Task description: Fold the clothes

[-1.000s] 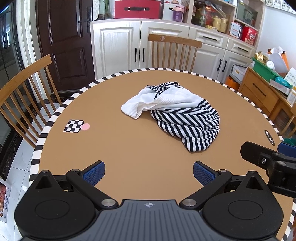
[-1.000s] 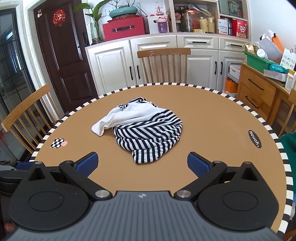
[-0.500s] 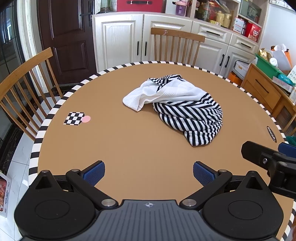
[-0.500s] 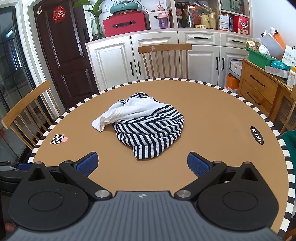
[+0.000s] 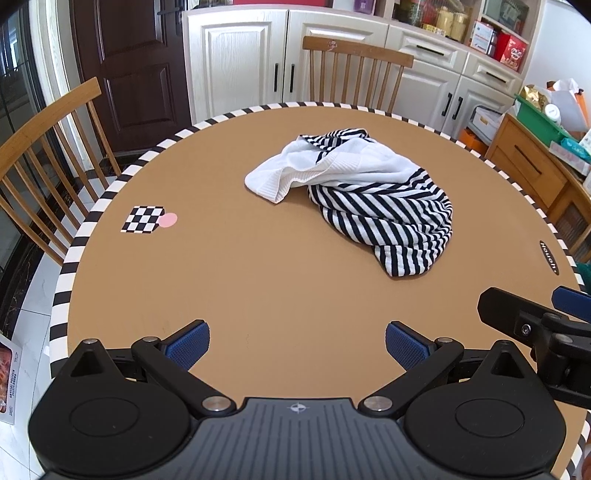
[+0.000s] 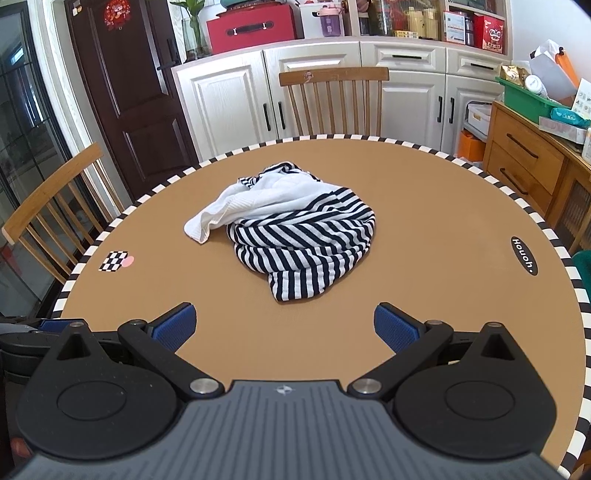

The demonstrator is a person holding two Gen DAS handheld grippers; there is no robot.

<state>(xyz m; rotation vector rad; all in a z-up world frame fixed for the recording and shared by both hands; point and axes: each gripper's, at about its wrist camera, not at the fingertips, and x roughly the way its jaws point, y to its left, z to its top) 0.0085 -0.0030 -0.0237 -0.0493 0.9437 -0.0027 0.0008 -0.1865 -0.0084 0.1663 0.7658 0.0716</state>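
both hand-held grippers advanced, jaws apart; striped garment (image 5: 376, 199) mid-table, bare margin around.

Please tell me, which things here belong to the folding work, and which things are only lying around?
For the job:
striped garment, crumpled on the table
left gripper, open
right gripper, open

Only lying about:
checkered marker
wooden chairs
red box
green bin
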